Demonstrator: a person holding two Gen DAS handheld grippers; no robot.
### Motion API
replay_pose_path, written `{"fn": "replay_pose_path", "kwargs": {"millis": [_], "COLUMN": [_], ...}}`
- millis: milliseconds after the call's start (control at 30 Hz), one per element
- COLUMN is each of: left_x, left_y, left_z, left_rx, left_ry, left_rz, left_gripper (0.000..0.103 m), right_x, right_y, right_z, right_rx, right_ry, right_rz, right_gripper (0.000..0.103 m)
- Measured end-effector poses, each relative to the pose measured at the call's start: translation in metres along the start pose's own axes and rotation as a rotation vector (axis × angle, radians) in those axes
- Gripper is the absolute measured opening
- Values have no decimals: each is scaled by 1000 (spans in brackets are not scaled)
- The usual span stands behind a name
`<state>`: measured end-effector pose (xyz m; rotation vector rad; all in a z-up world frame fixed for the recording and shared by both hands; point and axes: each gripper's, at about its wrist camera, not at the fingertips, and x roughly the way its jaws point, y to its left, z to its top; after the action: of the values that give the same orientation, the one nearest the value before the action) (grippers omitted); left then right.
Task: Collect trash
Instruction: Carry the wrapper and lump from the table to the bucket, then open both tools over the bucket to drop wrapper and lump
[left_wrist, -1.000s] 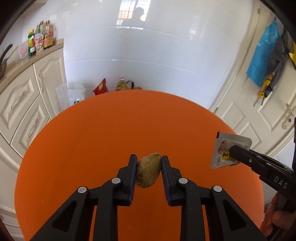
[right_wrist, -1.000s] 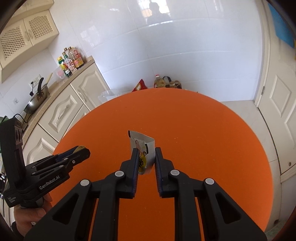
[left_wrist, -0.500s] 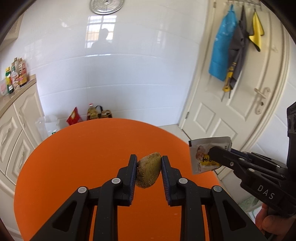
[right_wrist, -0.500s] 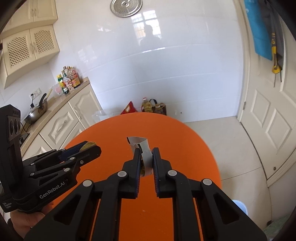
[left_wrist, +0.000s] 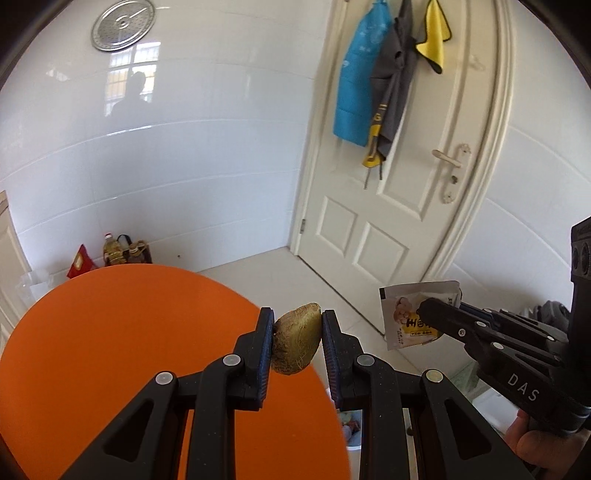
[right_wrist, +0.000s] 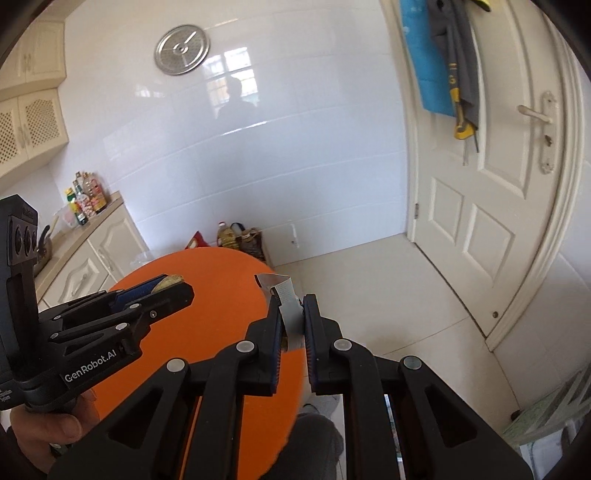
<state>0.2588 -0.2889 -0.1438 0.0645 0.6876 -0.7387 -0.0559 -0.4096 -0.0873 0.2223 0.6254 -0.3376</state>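
Two trash items in carry, both lifted off the round orange table (left_wrist: 110, 350). Left gripper (left_wrist: 297, 341) clamped on a brown fuzzy fruit-peel piece (left_wrist: 295, 343), pads pressing both flanks; most of the peel sits at the fingertips, at the table's edge nearest the door. Right gripper (right_wrist: 291, 325) closed tight on a snack sachet (right_wrist: 284, 295), which stands up out of the tips, just past that same table edge, over floor tile.

Risk, judged: the sachet is thin and slick, pinched near one end; a quick swing could let it slide out. The peel is rounded and soft, so it may squirt forward if the squeeze shifts. White bin (left_wrist: 351, 454) only partly visible beside the table, below the left gripper, so drop alignment is uncertain
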Motion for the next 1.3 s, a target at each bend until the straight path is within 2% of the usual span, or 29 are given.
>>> {"fn": "replay_pose_path", "kwargs": {"millis": [200,400,567,733,833,900,967,1033,1067,1133,1167,1200,1300], "left_x": [40,102,163,220,254,273,284,291,293,296,297,297,286], "left_y": [-40,-74,-86,-95,-94,-94,-92,-89,-91,-98,-101,-106,-112], "left_z": [13,-3,-20,-32,-39,-37,-33,-26,-24,-19,-15,-13,-12], "left_rx": [66,98,114,124,101,115,117,113,110,112,113,117,129], "left_ry": [66,222,393,524,607,636,640,636,638,638,623,616,593], "left_rz": [-127,-224,-264,-264,-263,-236,-214,-195,-193,-156,-135,-122,-77], "left_gripper": [22,22,22,23,24,35,59,70,75,84,85,86,89], "right_x": [-20,1,46,85,103,113,120,124,123,122,120,120,117], "right_y": [-74,-147,-196,-231,-250,-261,-268,-274,-275,-278,-278,-278,-275], "right_z": [-13,-47,-85,-116,-132,-140,-146,-152,-155,-156,-156,-156,-155], "right_rx": [85,196,291,364,420,453,474,491,496,514,519,515,522], "right_ry": [0,91,201,297,326,341,360,378,380,381,374,363,356], "right_rz": [-137,-228,-251,-249,-242,-236,-233,-233,-237,-242,-246,-245,-247], "right_gripper": [10,10,10,11,14,14,14,15,19,60,90,96,103]}}
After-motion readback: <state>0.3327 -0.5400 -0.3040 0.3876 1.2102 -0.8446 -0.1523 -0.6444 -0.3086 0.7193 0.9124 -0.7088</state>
